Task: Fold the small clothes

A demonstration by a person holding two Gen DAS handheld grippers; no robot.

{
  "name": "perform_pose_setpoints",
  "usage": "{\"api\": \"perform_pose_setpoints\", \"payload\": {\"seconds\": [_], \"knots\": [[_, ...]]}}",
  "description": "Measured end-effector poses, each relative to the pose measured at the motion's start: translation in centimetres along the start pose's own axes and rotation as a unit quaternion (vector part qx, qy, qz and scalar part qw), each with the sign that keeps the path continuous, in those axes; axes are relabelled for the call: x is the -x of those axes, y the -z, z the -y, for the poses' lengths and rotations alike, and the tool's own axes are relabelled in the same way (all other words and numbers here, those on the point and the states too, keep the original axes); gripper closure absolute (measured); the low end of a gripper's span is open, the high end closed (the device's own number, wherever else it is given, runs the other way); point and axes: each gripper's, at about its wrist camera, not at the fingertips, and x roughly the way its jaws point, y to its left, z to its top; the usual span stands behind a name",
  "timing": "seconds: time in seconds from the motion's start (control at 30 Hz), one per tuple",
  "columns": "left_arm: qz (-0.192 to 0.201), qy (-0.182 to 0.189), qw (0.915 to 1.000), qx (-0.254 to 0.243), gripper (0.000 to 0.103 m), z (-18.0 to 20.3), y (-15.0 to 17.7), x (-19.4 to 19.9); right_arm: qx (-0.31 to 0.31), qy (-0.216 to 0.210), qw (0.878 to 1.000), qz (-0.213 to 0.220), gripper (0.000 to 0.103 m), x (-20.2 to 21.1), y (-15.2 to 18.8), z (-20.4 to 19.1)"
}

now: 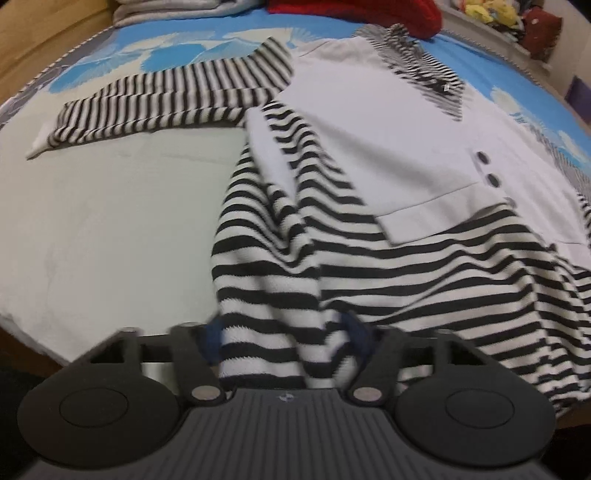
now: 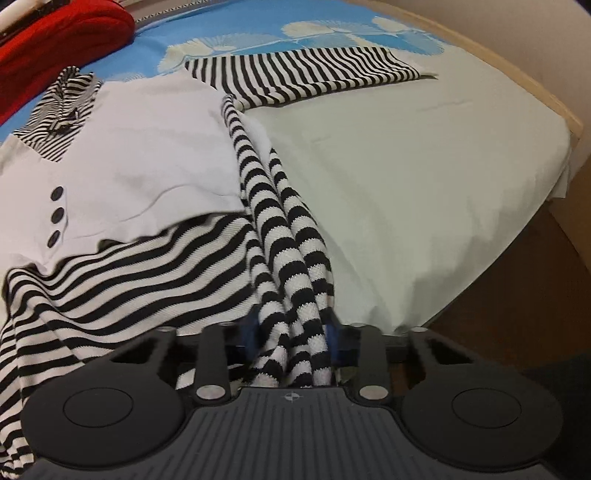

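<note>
Hem gathered in both tongs, garment lying straight ahead of us up the bed.
We clamp the striped hem in the left tongs point(image 1: 282, 330) and in the right tongs point(image 2: 291, 334); the top point(image 1: 388, 147) runs lengthwise away toward its collar point(image 2: 61, 110), both hands equally near, on the bed point(image 2: 406, 177).

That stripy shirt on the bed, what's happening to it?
Someone is folding it with two hand-held tongs. The left tongs and the right tongs each pinch a bunch of the stripy bottom hem of the shirt, one near each side, so the hem is lifted toward the cameras. The rest of the shirt lies on the bed, white front panel with black buttons facing up and both stripy sleeves spread out sideways. A red garment lies at the far end.
</note>
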Motion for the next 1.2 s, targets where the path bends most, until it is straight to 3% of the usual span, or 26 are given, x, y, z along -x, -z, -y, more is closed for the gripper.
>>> {"api": "perform_pose_setpoints", "payload": {"seconds": [0.07, 0.1, 0.33, 0.63, 0.67, 0.7, 0.77, 0.8, 0.9, 0.97, 1.03, 1.07, 1.1, 1.13, 1.17, 1.2], "knots": [[0.001, 0.009, 1.0, 0.002, 0.061, -0.1, -0.1, 0.2, 0.001, -0.008, 1.0, 0.002, 0.083, 0.3, 0.1, 0.0], [0.0, 0.008, 1.0, 0.005, 0.063, -0.2, -0.1, 0.3, 0.002, -0.012, 1.0, 0.003, 0.084, 0.5, 0.1, 0.1], [-0.019, 0.004, 0.9992, 0.035, 0.058, -1.6, -0.7, 0.3, -0.008, -0.025, 1.0, -0.016, 0.086, 1.0, -0.2, 1.6], [-0.036, -0.052, 0.997, 0.043, 0.054, -3.0, -0.7, 1.0, 0.014, -0.045, 0.998, -0.028, 0.085, 1.9, -0.2, 1.6], [-0.03, -0.059, 0.997, 0.039, 0.051, -2.8, -0.8, 1.4, 0.014, -0.05, 0.998, -0.03, 0.084, 1.9, -0.2, 1.6], [-0.016, -0.065, 0.9973, 0.031, 0.05, -2.4, -0.9, 2.0, 0.016, -0.049, 0.998, -0.029, 0.074, 2.0, -0.2, 1.7], [0.024, -0.07, 0.9971, 0.015, 0.05, -1.5, -1.1, 3.6, 0.024, -0.034, 0.999, -0.013, 0.065, 2.5, -0.2, 1.6], [0.047, -0.064, 0.9968, 0.007, 0.05, -0.9, -1.2, 4.5, 0.024, -0.033, 0.999, -0.001, 0.065, 3.0, -0.2, 1.6], [0.083, -0.003, 0.9964, -0.018, 0.05, 0.8, -1.3, 5.9, 0.026, -0.048, 0.997, 0.047, 0.063, 4.7, -0.3, 1.4], [0.066, 0.044, 0.9965, -0.027, 0.05, 1.5, -1.1, 5.4, 0.031, -0.061, 0.995, 0.07, 0.063, 5.5, -0.4, 1.2], [0.011, 0.073, 0.9973, -0.003, 0.05, 1.2, -0.7, 3.6, 0.029, -0.079, 0.994, 0.067, 0.063, 5.5, -0.4, 1.2], [-0.018, 0.056, 0.9983, 0.001, 0.054, 1.0, -0.5, 2.7, 0.027, -0.085, 0.995, 0.053, 0.063, 5.1, -0.4, 1.2], [-0.044, 0.016, 0.9989, -0.003, 0.063, 0.6, -0.1, 1.7, 0.023, -0.086, 0.996, 0.031, 0.063, 4.4, -0.3, 1.3], [-0.05, -0.007, 0.9987, -0.004, 0.082, 0.1, 0.0, 1.3, 0.023, -0.077, 0.997, 0.006, 0.063, 3.6, -0.1, 1.3], [-0.048, -0.006, 0.9988, -0.001, 0.082, -0.3, -0.2, 1.3, 0.029, -0.059, 0.998, -0.022, 0.063, 2.7, 0.2, 1.3], [-0.05, -0.01, 0.9987, -0.002, 0.082, -0.2, -0.5, 1.5, 0.038, -0.034, 0.998, -0.046, 0.053, 1.9, 0.7, 1.4]]}}
